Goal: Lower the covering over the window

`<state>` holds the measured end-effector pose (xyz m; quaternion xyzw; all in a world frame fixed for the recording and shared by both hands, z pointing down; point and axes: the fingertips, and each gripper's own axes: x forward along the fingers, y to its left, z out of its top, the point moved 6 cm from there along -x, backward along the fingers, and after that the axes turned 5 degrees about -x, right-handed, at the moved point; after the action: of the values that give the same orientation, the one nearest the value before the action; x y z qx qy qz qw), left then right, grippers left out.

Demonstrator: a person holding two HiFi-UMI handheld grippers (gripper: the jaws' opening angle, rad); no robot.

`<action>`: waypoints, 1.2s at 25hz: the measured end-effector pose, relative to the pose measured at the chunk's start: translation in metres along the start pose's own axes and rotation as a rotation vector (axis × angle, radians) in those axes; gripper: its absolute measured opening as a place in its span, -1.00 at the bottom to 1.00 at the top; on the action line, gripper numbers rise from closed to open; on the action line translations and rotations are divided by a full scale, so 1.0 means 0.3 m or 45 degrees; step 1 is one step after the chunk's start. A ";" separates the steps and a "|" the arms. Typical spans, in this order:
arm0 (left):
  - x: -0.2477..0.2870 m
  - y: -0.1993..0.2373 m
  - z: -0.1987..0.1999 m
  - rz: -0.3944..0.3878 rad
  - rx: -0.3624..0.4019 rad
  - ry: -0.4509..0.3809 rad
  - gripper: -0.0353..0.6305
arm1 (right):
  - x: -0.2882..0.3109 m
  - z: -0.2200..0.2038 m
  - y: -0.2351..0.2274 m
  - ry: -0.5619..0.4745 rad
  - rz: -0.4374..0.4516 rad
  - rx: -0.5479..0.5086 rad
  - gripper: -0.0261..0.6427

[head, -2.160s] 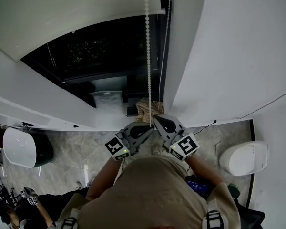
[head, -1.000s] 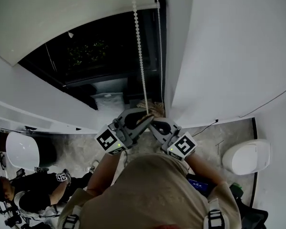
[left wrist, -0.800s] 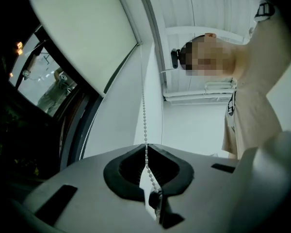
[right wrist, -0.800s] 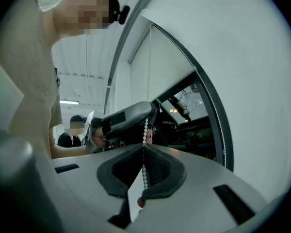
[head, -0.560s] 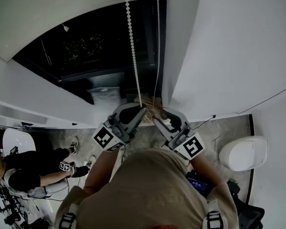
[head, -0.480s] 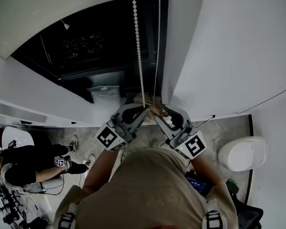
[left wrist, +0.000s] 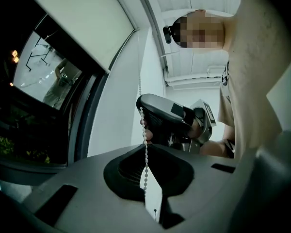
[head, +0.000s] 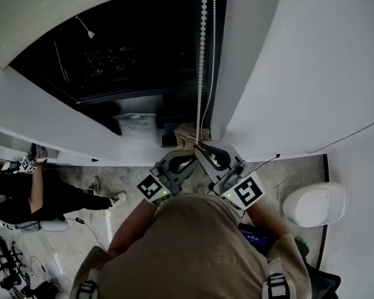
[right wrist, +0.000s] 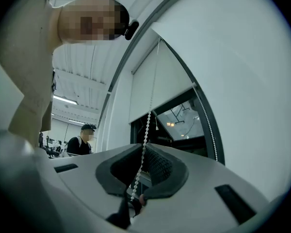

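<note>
A white roller blind (head: 81,5) is rolled high over the dark window (head: 131,48). Its white bead chain (head: 201,73) hangs in two strands by the window's right edge. My left gripper (head: 192,157) is shut on the front strand; in the left gripper view the bead chain (left wrist: 145,164) runs down between the closed jaws of my left gripper (left wrist: 145,148). My right gripper (head: 201,147) sits just above it on the same strand. Its jaws have just been closing, and the bead chain (right wrist: 146,130) passes between the jaws of my right gripper (right wrist: 143,149), which now pinch it.
A white wall (head: 299,73) stands right of the window. A brown bundle (head: 187,136) lies on the sill below the chain. A person in black (head: 25,198) is on the floor at lower left. A white rounded object (head: 315,204) sits at lower right.
My left gripper has sunk along the chain, still clamped on it. My right gripper has come up beside the strand and closed on it above the left. The person at lower left has shifted.
</note>
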<state>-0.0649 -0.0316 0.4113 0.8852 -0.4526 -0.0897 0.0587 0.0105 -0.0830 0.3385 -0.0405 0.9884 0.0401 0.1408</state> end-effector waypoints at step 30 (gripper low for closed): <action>-0.057 0.067 -0.039 -0.056 -0.090 -0.056 -0.82 | 0.061 -0.072 0.019 -0.017 -0.068 0.021 -0.85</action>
<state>-0.0881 -0.0292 0.4283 0.8902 -0.4307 -0.1262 0.0781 -0.0135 -0.0805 0.3545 -0.0655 0.9863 0.0285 0.1486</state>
